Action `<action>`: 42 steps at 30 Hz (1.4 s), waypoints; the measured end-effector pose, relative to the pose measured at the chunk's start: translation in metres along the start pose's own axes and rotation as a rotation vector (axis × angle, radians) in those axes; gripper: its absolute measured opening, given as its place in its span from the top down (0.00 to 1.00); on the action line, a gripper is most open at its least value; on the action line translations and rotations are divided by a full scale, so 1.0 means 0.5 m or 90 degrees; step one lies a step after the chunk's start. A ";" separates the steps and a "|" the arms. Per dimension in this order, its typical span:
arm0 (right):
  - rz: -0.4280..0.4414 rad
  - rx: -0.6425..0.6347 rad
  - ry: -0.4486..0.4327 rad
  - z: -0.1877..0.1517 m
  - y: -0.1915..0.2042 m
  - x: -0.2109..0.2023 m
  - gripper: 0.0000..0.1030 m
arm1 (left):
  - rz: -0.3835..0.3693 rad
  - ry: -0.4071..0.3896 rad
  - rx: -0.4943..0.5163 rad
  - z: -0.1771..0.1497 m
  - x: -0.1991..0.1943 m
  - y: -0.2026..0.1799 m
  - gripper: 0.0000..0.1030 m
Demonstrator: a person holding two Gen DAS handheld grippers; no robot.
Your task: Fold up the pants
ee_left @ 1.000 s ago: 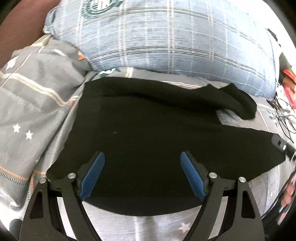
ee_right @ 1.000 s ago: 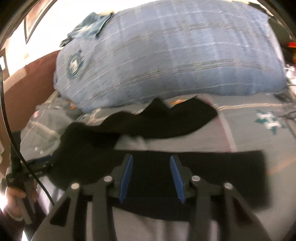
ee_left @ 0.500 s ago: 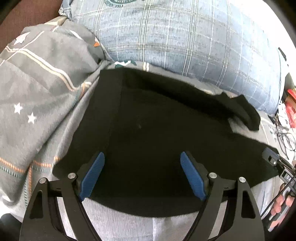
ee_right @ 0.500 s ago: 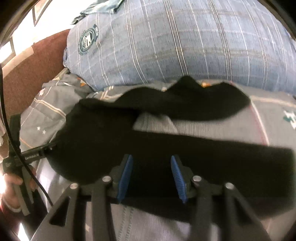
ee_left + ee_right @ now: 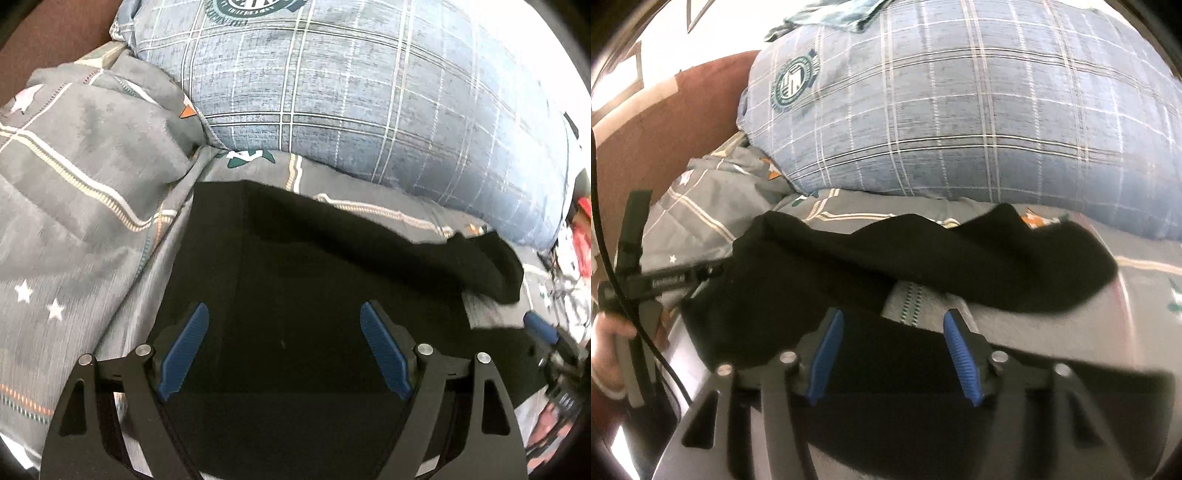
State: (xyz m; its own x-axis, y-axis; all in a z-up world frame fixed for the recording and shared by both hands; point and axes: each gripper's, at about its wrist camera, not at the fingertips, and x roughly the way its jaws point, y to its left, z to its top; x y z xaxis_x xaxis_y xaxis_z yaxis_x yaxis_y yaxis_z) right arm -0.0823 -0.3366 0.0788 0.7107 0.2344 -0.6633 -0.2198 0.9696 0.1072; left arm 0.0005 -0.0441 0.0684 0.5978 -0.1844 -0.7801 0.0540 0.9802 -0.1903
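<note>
Left gripper [image 5: 284, 350]: spread wide, blue pads [image 5: 184, 350] well apart; nothing between them; poised over the waist end of the pants [image 5: 314, 295]. Contact with cloth: cannot tell.
Right gripper [image 5: 892, 356]: parted to a moderate gap, narrower than the left; nothing clamped; poised over the near leg. Contact with cloth: cannot tell.
Cross-view: right gripper seen at right edge of left view [image 5: 541, 332], blurred; left gripper seen at left edge of right view [image 5: 665, 282], gripped by a hand [image 5: 607, 339].
Pants, location: flat on the grey sheet [image 5: 92, 221], just in front of the pillow [image 5: 369, 110].
Pants, long axis: across both views, left to right; waist end to the left, legs running to the right.
Pants, far leg: angled away from the near one, its end bunched and rumpled near the pillow [image 5: 1015, 266]; a wedge of sheet visible between the legs.
Pants, near leg: straight and flat, its far end at right of the right view.
Pants, look: plain black, matte, soft; waist area smooth, with one vertical crease in the left view.
Surroundings: blue plaid pillow with round crest; sheet with stars and stripes; brown headboard [image 5: 665, 122] at left.
</note>
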 end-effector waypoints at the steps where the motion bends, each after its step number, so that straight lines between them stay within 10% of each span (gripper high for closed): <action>1: -0.001 -0.006 -0.001 0.002 0.004 0.003 0.42 | -0.006 0.002 -0.011 0.011 0.004 0.006 0.18; 12: -0.004 -0.103 -0.010 0.051 0.018 0.052 0.36 | -0.063 0.048 -0.109 0.138 0.075 0.052 0.15; 27: 0.002 -0.167 0.020 0.058 0.001 0.122 0.30 | 0.014 0.141 -0.128 0.180 0.215 0.000 0.14; 28: 0.003 -0.169 0.022 0.058 -0.001 0.129 0.35 | 0.006 0.127 -0.125 0.180 0.211 -0.003 0.18; 29: -0.001 -0.168 0.024 0.058 -0.003 0.133 0.64 | -0.004 0.110 -0.123 0.180 0.206 -0.003 0.24; 31: -0.004 -0.158 0.031 0.060 -0.009 0.141 0.96 | 0.003 0.107 -0.108 0.181 0.196 -0.002 0.79; 42: 0.006 -0.173 -0.055 0.058 0.033 -0.055 0.96 | -0.086 -0.009 -0.081 0.101 -0.034 0.028 0.92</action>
State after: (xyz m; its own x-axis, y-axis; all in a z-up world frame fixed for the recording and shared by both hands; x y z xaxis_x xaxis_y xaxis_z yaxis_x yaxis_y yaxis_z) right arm -0.0860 -0.3252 0.1204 0.7598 0.2594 -0.5962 -0.3891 0.9160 -0.0973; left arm 0.0315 -0.0234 0.1087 0.6034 -0.3125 -0.7337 0.0345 0.9294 -0.3674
